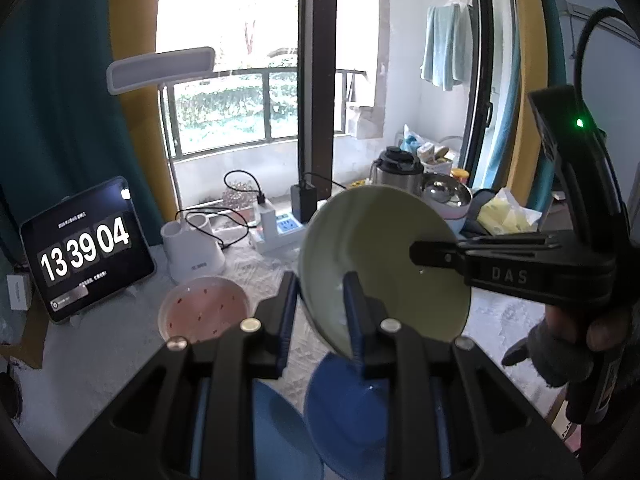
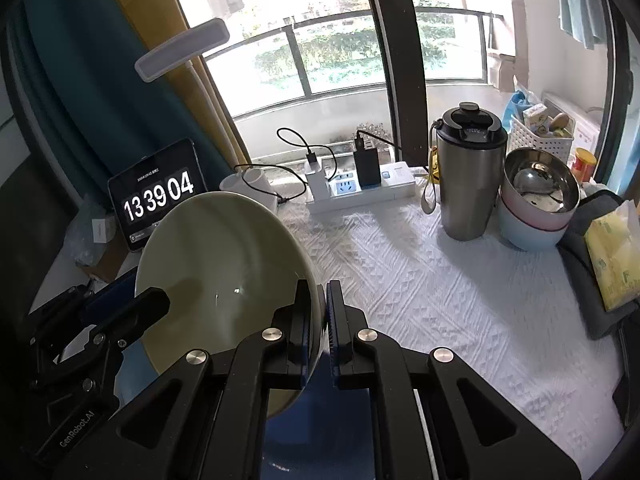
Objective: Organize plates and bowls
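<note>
At the far left of the surface (image 2: 420, 264), which was covered with a white textured cloth, a tablet (image 2: 158, 196) leaned upright showing a clock, and just beside it stood a white desk lamp (image 1: 160, 70) on its twin-cup base. In the left wrist view a pink bowl (image 1: 204, 308) with small dark specks sat on the cloth in front of that base. The left gripper (image 1: 320, 312) had its fingers set narrow, clamped on the near rim of a pale green bowl (image 1: 384, 264), one finger inside the bowl and one outside. The green bowl was lifted off the cloth and tilted, its hollow facing the left camera, and directly below it lay a blue bowl (image 1: 344, 412) with a lighter blue dish (image 1: 280, 432) beside it. The right gripper (image 2: 322, 320) pinched the opposite rim of the same green bowl, its fingers nearly closed with only the thin wall between them; a gloved hand (image 1: 560, 344) held its handle. Behind the bowl a white power strip (image 2: 360, 190) with chargers plugged in ran along the window. Farther right stood a steel tumbler (image 2: 468, 176) with a black lid, then a stack of bowls (image 2: 536, 208), steel on pink on light blue, and at the right edge a yellow tissue pack (image 2: 612, 256) resting on grey fabric.
</note>
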A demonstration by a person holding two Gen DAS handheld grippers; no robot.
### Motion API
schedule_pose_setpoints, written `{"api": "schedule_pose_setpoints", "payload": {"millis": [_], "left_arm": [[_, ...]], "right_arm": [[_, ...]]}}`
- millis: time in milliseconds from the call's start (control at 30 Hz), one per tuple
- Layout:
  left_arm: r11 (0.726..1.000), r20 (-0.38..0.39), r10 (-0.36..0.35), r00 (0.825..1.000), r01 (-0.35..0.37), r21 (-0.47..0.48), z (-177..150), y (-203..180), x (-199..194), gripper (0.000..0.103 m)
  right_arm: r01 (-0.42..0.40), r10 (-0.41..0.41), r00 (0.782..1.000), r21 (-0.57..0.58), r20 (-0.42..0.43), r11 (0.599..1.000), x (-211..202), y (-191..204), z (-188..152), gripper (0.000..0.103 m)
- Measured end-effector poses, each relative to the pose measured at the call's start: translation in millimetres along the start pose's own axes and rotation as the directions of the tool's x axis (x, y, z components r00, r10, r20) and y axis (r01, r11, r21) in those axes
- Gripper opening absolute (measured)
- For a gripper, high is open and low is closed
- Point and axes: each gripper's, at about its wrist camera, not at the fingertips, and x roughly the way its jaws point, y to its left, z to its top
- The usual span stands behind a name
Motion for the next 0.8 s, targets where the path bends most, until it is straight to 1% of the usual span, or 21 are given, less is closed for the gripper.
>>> {"api": "schedule_pose_setpoints", "payload": {"millis": [333, 800], "left_arm": [[1.000, -0.014, -0.007, 1.000, 0.007, 0.000, -16, -8, -16, 0.024], [1.000, -0.085, -0.021, 0.996, 0.022, 0.004, -45, -20, -13, 0.024]], "right_arm": [[0.002, -0.002, 1.000, 0.011, -0.023, 1.000, -7, 4, -20, 0.009], [0.007, -0.002, 0.996, 0.052, -0.094, 0.999, 0, -4, -62, 0.009]]}}
